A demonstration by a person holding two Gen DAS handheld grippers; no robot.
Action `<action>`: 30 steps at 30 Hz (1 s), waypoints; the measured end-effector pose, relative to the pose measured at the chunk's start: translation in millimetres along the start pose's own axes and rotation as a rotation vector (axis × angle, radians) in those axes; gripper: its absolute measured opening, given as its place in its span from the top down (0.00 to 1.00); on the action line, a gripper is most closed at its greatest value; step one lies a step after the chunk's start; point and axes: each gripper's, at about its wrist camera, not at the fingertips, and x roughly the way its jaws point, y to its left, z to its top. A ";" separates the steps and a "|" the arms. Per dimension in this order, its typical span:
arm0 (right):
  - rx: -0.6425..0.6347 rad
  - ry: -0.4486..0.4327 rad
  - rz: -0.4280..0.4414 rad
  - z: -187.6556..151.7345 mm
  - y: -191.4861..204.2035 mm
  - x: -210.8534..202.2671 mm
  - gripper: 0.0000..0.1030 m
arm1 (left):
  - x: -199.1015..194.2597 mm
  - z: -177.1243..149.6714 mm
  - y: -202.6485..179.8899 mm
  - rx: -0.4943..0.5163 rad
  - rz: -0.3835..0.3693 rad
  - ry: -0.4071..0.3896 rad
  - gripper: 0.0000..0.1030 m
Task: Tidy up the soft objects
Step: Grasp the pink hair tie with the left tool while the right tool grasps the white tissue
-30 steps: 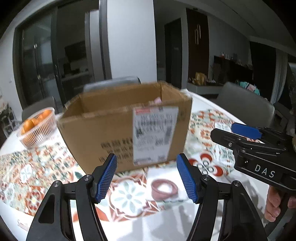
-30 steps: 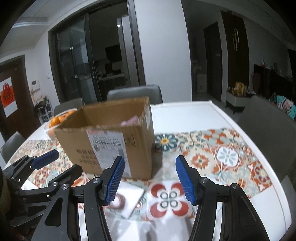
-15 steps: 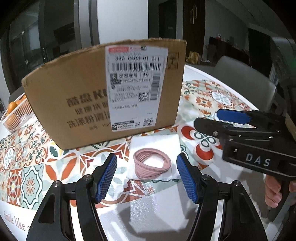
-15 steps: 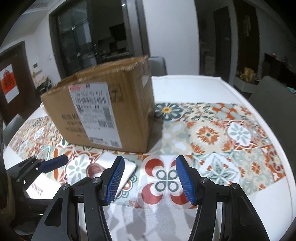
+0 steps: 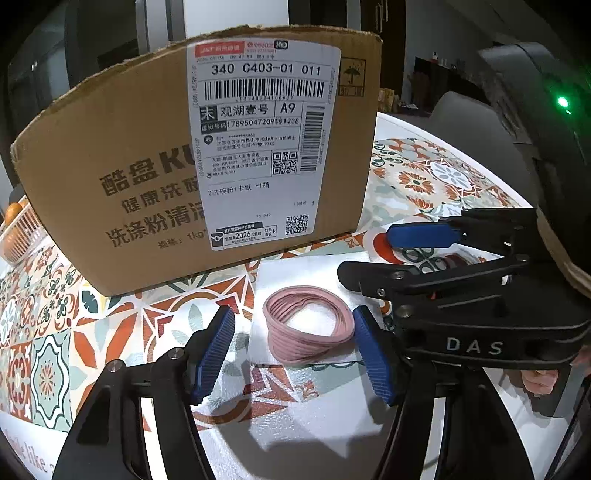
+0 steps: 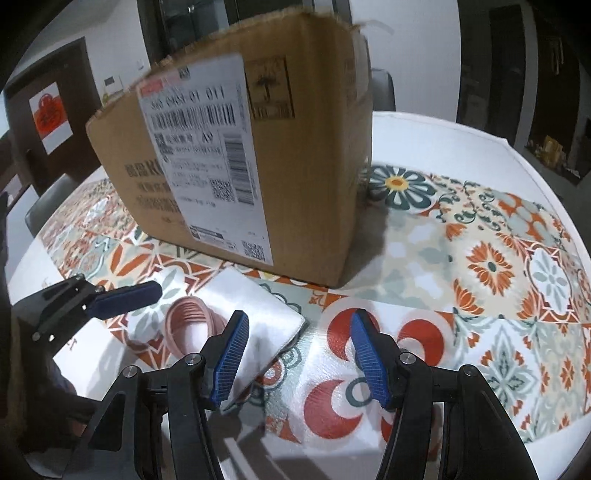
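This is a lived-in home, most likely its dining area, seen in the evening under indoor light. A round white table (image 6: 443, 133) carries a tablecloth (image 6: 491, 258) printed with orange and teal tile patterns, and grey upholstered dining chairs (image 5: 461, 122) stand around it. A white basket of oranges (image 5: 18, 229) sits at the table's edge. A delivered cardboard box (image 5: 140, 177) with a Chinese shipping label (image 5: 258, 140) stands on the cloth. Behind are dark-framed glass doors (image 6: 236, 11), a dark wooden door with a red paper decoration (image 6: 50, 116), and a cabinet (image 5: 436, 77) bearing household items.
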 end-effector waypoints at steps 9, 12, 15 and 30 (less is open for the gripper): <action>-0.018 0.008 -0.006 0.2 1.4 7.3 0.47 | 13.3 2.9 -0.8 -0.024 -0.042 0.032 0.76; -0.039 0.008 -0.020 0.5 3.6 8.9 0.49 | 9.9 1.9 1.5 -0.028 -0.026 0.021 0.85; -0.044 0.006 -0.020 1.1 5.4 9.0 0.49 | 4.9 0.1 8.0 -0.053 -0.019 0.009 0.87; -0.110 -0.004 0.047 5.8 47.5 9.2 0.48 | -27.0 -7.1 42.7 -0.165 0.007 -0.063 0.87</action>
